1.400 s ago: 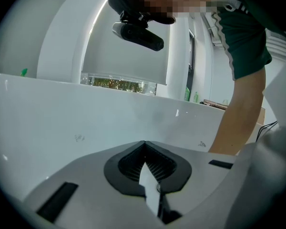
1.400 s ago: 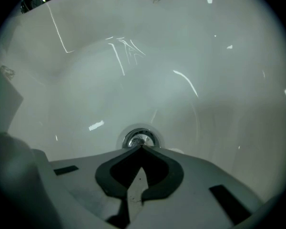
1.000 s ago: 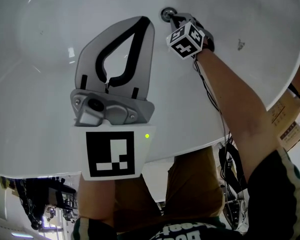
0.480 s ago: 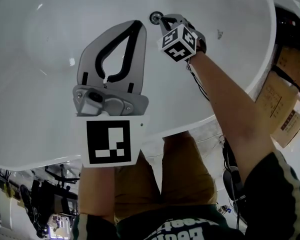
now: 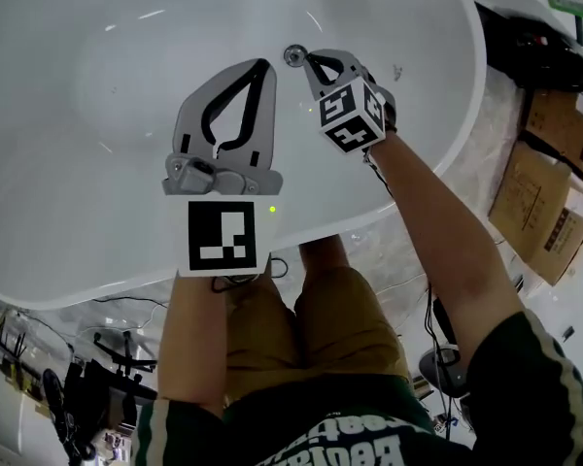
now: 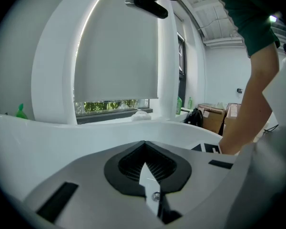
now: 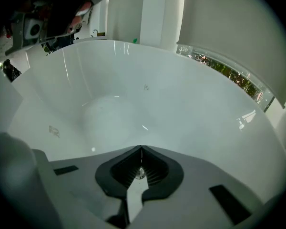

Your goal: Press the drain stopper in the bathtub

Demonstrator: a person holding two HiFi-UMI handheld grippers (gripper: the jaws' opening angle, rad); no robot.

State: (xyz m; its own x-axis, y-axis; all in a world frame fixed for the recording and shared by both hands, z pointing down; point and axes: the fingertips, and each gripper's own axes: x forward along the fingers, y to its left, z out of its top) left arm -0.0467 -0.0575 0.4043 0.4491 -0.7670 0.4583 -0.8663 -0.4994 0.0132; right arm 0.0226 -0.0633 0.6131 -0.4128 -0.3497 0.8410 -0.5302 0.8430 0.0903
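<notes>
Being held shut, R claw (image 5: 308, 58) is set tip-first just beside round, shiny metal drain stopper (image 5: 294, 55) in glossy white oval bathtub (image 5: 97, 144); L claw (image 5: 264, 65) shut too, empty.

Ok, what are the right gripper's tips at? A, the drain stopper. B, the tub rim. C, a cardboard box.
A: in the head view the right gripper has its shut tips right beside the stopper low in the tub, and the right gripper view shows the stopper just past the jaws.
</notes>
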